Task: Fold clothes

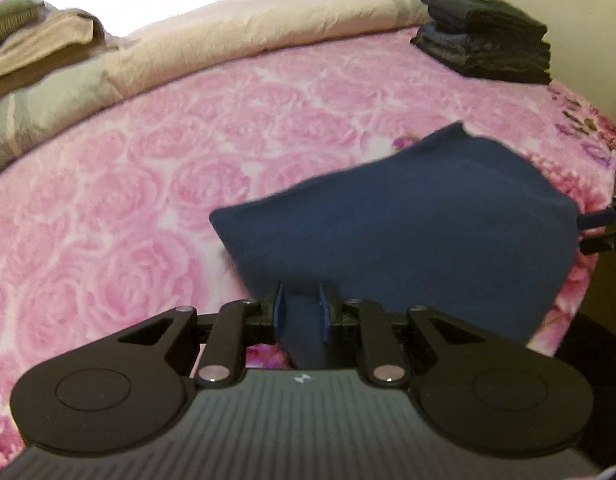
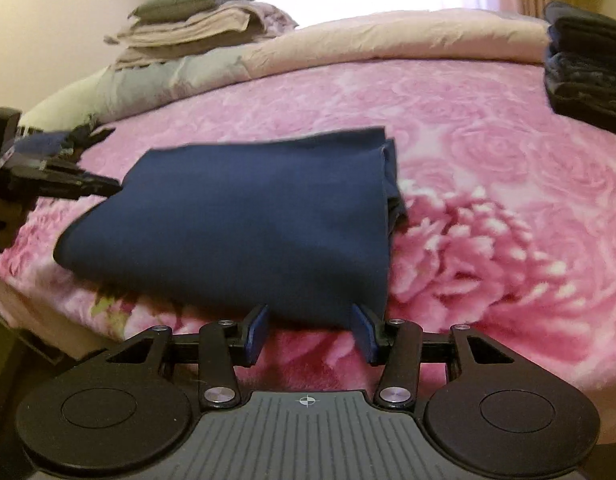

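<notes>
Navy garment (image 2: 235,216): matt, smooth-knit cloth. Blanket (image 1: 147,184): pink rose-print plush, fuzzy nap. Duvet (image 1: 275,28): beige cloth, crinkled, matt. Dark stack (image 1: 488,36): folded cloth, matt. Left gripper (image 1: 301,312) & right gripper (image 2: 310,330): black matt plastic, ribbed grey base, shiny metal pivots, blue pads (image 2: 255,330) w/ rubbery look.

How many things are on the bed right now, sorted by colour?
Navy blue: 1, the folded navy garment nearest the grippers.
Dark, black to charcoal: 1 stack of folded clothes; I cannot count its layers.
Beige and grey: 1 pile of folded linens, plus 1 rolled-back quilt.
Pink: 1 rose-print blanket under everything.
Total: 5
</notes>
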Action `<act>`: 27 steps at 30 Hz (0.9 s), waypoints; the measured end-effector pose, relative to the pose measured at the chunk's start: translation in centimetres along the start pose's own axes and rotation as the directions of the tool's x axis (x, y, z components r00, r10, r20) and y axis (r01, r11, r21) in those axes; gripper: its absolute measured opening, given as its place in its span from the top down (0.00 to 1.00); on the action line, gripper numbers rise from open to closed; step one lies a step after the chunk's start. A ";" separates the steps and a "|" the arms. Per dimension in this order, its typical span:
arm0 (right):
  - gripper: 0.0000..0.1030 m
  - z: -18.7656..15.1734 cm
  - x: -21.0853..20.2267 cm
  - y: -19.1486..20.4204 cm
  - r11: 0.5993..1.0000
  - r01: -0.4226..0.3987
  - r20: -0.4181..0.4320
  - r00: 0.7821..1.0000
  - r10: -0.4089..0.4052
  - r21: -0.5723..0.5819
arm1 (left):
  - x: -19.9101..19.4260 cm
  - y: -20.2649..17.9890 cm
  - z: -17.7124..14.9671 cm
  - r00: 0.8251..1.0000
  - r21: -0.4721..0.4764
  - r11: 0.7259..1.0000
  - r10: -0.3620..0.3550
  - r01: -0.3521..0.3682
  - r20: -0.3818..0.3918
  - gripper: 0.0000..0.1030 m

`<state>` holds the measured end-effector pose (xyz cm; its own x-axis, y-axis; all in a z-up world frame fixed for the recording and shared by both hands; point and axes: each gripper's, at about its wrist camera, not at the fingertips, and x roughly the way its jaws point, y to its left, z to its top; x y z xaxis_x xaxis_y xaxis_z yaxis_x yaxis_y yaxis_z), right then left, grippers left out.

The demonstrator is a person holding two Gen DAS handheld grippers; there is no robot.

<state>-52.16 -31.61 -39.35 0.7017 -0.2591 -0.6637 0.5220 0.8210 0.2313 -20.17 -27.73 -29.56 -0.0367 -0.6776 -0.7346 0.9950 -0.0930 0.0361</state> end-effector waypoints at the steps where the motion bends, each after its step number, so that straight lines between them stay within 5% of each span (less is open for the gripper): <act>1: 0.52 0.2 -0.5 0.1 1.000 0.003 0.022 1.000 -0.003 0.001 | -0.7 -0.4 0.1 1.000 0.005 1.000 -0.008 0.008 0.014 0.85; 4: 0.52 0.6 -1.3 -0.1 1.000 -0.011 0.063 0.998 0.010 0.024 | -2.1 -2.2 0.4 0.999 0.034 0.998 -0.045 0.044 0.030 0.85; 9: 0.52 1.8 0.4 0.1 0.999 -0.030 0.072 0.997 0.027 0.044 | 0.2 -5.8 -1.3 0.994 0.108 0.989 -0.094 0.100 -0.057 0.84; 10: 0.43 1.9 1.2 0.1 0.999 -0.024 0.037 0.999 0.023 0.025 | 0.7 -6.0 -1.7 0.995 0.115 0.989 -0.088 0.093 -0.048 0.85; 13: 0.37 2.5 2.2 0.2 1.000 0.009 0.009 1.000 -0.009 -0.021 | 0.6 -5.1 -1.2 0.992 0.047 0.992 -0.114 0.116 -0.051 0.85; 17: 0.37 4.7 1.3 -0.9 1.000 0.005 0.113 0.994 -0.003 -0.014 | -0.1 -4.1 -0.1 0.996 0.048 0.995 -0.090 0.091 -0.022 0.85; 20: 0.37 7.2 2.9 -2.1 1.000 0.003 0.114 0.993 0.000 -0.026 | 0.9 -2.4 0.8 0.997 0.003 0.997 -0.078 0.078 -0.021 0.85; 27: 0.37 11.3 9.9 -3.2 0.989 -0.101 -0.019 0.995 0.099 -0.106 | 4.8 1.4 1.9 0.998 -0.080 0.996 -0.049 0.045 -0.046 0.88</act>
<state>-41.38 -42.52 -38.62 0.7407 -0.1669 -0.6507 0.3942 0.8923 0.2200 -19.09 -32.50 -31.78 -0.0810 -0.6383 -0.7655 0.9966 -0.0646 -0.0516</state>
